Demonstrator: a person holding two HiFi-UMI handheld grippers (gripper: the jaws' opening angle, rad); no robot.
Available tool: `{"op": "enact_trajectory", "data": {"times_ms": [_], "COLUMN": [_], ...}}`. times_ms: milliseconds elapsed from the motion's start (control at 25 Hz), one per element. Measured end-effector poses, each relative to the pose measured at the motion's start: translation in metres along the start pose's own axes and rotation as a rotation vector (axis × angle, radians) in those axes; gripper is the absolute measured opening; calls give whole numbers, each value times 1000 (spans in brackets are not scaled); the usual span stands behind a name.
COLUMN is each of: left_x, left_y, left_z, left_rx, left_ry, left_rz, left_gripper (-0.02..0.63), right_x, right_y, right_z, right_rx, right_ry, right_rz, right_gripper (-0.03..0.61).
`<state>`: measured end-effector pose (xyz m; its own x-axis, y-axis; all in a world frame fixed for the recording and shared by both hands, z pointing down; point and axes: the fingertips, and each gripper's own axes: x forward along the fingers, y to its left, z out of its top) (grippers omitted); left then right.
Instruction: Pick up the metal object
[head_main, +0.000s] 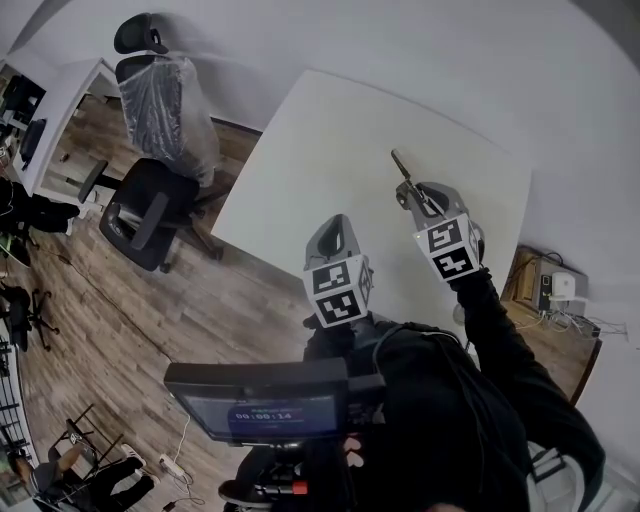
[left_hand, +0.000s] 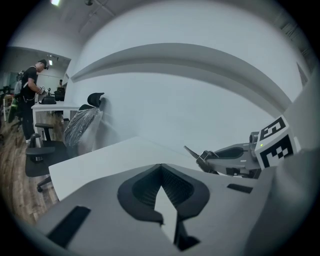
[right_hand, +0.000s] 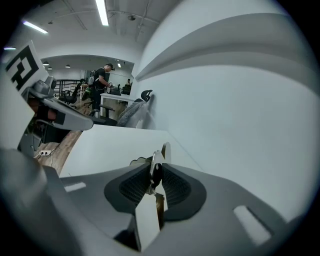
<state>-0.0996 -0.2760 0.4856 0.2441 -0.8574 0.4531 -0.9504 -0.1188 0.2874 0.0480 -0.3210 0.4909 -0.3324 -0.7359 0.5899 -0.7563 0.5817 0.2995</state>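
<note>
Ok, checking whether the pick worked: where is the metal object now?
Right of centre in the head view: the metal object is clamped in the jaws of the right gripper, above the white table, with the left gripper just to its left.

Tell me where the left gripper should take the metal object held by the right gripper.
Probably the slim free end of the metal object that juts past the right gripper, whose jaws clamp the rest. Bring the left gripper, jaws opened first, from its own side, pads on the flat faces.
</note>
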Motion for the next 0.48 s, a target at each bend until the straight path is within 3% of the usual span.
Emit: {"op": "enact_trajectory", "data": {"times_ms": [480], "left_x": [-11], "left_y": [-20], "left_z": [22], "left_rx": [37], "left_ry": [-63], "left_rz": [-23], "left_gripper": [0], "right_x": [-48], "right_y": [-31], "right_z": [41], "right_rx": [8], "right_ry": [-154], "right_rz": [-86], "right_gripper": [52]}}
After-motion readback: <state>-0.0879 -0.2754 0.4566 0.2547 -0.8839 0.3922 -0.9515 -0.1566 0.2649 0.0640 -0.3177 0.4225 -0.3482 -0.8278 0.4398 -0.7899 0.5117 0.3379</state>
